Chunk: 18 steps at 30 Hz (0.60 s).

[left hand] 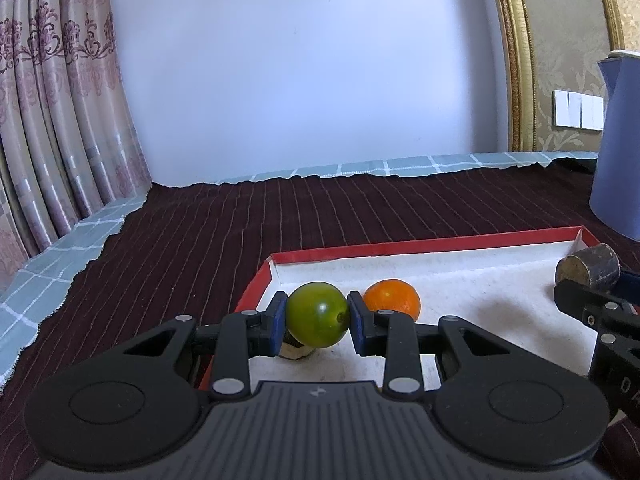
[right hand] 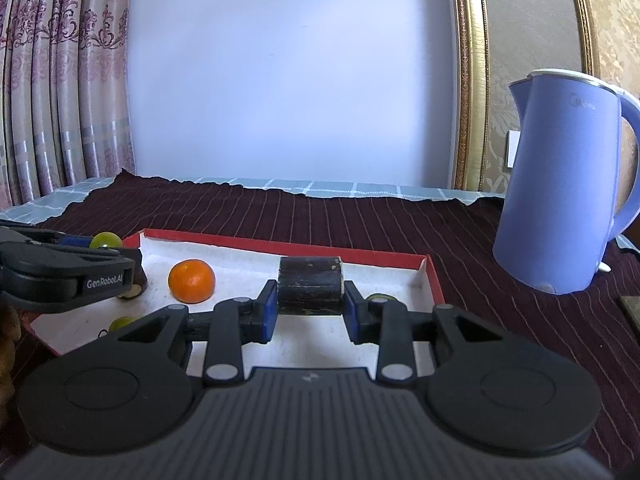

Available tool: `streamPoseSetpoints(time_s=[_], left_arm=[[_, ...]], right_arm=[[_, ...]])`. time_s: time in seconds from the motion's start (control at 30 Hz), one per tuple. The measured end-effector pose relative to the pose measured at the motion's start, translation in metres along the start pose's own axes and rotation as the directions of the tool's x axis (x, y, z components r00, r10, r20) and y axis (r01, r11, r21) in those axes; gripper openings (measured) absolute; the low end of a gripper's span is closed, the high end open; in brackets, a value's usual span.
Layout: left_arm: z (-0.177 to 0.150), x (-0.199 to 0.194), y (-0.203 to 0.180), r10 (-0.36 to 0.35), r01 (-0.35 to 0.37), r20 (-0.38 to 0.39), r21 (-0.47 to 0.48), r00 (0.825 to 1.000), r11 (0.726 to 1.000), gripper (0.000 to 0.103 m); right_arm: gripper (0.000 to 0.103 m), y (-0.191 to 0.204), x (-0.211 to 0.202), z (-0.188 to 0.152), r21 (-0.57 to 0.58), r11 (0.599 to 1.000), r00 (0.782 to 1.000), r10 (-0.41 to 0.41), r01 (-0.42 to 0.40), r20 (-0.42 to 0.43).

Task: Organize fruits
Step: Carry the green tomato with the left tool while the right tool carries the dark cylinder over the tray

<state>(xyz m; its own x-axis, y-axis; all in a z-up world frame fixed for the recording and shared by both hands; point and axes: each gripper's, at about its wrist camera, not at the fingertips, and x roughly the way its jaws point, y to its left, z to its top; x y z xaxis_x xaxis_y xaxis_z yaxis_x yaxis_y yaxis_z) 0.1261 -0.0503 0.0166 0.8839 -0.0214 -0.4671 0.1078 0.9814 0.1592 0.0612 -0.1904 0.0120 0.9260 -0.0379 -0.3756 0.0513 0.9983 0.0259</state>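
My left gripper (left hand: 318, 316) is shut on a round green fruit (left hand: 318, 314) and holds it just above the left end of a white tray with a red rim (left hand: 440, 242). An orange (left hand: 394, 298) lies in the tray right behind that fruit. A small tan object (left hand: 296, 351) shows beneath the held fruit, mostly hidden. My right gripper (right hand: 310, 300) is shut on a short dark brown cylinder (right hand: 310, 286), held lengthwise between the blue pads over the tray (right hand: 280, 246). A second green fruit (right hand: 122, 323) lies in the tray's near left part.
A blue electric kettle (right hand: 560, 200) stands on the dark striped cloth (right hand: 360, 216) to the right of the tray. A curtain (left hand: 52, 120) hangs at the left and a gold frame (left hand: 516, 60) at the right. The table edge runs along the wall behind.
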Motion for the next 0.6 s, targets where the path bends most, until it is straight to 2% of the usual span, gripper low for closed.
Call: streamPoseSetpoints(time_s=[0.6], left_arm=[[0.007,0.010,-0.001,0.003,-0.003,-0.009,-0.009,1.000,1.000,0.032]], right_arm=[[0.031,0.003,0.017,0.008,-0.008,1.000,1.000,-0.015,0.015,-0.014]])
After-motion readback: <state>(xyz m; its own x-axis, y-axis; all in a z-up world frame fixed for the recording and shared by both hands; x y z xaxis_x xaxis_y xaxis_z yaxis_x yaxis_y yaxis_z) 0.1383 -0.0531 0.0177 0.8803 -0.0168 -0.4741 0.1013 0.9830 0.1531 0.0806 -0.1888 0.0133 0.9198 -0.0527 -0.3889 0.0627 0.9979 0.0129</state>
